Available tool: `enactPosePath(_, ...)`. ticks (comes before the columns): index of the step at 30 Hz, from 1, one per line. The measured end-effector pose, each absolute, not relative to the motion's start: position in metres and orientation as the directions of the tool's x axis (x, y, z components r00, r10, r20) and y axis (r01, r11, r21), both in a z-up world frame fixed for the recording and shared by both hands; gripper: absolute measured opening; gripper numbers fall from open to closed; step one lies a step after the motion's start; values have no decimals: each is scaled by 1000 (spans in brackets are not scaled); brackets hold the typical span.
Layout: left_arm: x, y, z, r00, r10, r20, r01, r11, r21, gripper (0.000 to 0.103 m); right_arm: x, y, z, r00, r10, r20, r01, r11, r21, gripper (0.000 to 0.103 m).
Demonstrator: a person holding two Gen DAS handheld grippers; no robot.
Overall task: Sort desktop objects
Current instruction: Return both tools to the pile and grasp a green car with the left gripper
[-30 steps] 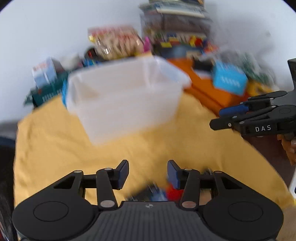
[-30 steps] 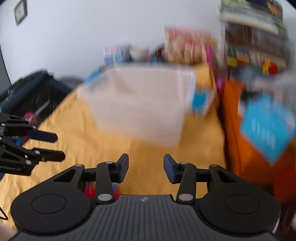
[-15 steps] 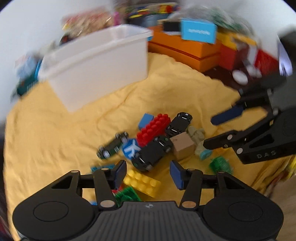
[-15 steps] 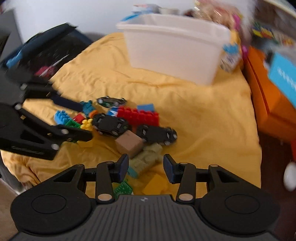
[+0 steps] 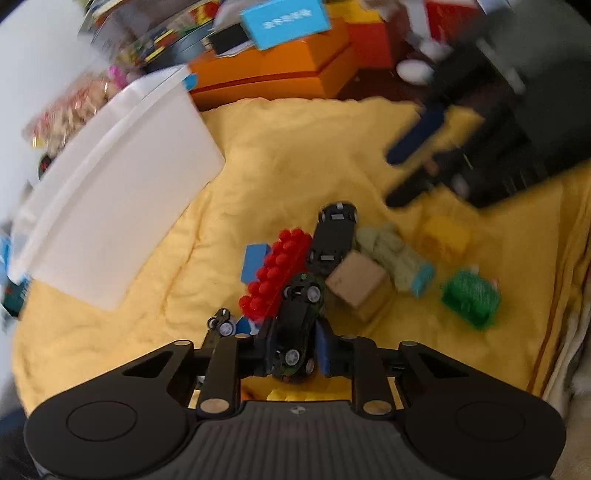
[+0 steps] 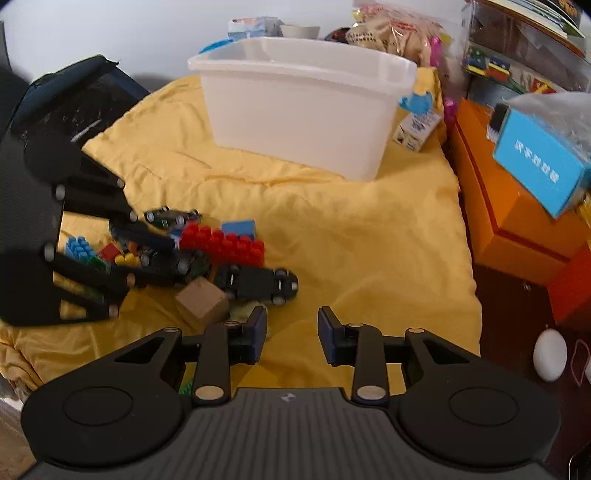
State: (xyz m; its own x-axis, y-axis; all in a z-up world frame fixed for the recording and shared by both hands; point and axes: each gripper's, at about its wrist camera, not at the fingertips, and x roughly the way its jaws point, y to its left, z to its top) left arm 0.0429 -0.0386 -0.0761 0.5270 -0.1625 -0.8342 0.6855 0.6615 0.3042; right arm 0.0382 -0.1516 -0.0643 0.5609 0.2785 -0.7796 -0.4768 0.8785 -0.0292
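Note:
My left gripper (image 5: 293,347) is shut on a dark toy car (image 5: 298,321), seen from the side in the right wrist view (image 6: 173,263). Around it on the yellow cloth (image 5: 295,155) lie a red brick (image 5: 275,273), a second black car (image 5: 332,236), a blue block (image 5: 254,260), a brown cube (image 5: 356,282), a pale green figure (image 5: 393,251), a green brick (image 5: 469,297) and a yellow brick (image 5: 445,236). My right gripper (image 6: 291,338) is open and empty, just right of the pile. A white bin (image 6: 303,99) stands behind the toys.
Orange boxes (image 6: 517,206) and a blue carton (image 6: 539,170) crowd the right side. Snack bags (image 6: 391,33) and shelves (image 6: 524,48) sit behind the bin. A black bag (image 6: 66,107) lies at the far left. A small green car (image 6: 171,218) lies by the pile.
Both grippers dropped down toward the toy pile. My left gripper went from open to closed around the dark toy car. The right gripper stayed open.

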Motion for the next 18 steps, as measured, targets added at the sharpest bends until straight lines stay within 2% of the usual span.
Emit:
enactPosePath(4, 57, -27, -77, 501, -167, -849, 635, 737, 230, 25, 38, -151, -64, 565, 310, -764, -519, 854, -37, 35)
enactPosePath(7, 62, -15, -73, 468, -185, -864, 585, 798, 146, 19, 40, -146, -64, 578, 349, -737, -606, 789, -102, 35)
enactPosePath(13, 35, 2, -57, 379, -336, -862, 491, 863, -120, 18, 48, -131, -78, 527, 364, -768, -780, 567, -266, 34)
enactPosePath(18, 13, 4, -75, 279, -465, -840, 414, 848, -332, 18, 53, -123, -85, 493, 380, -783, -855, 379, -354, 33)
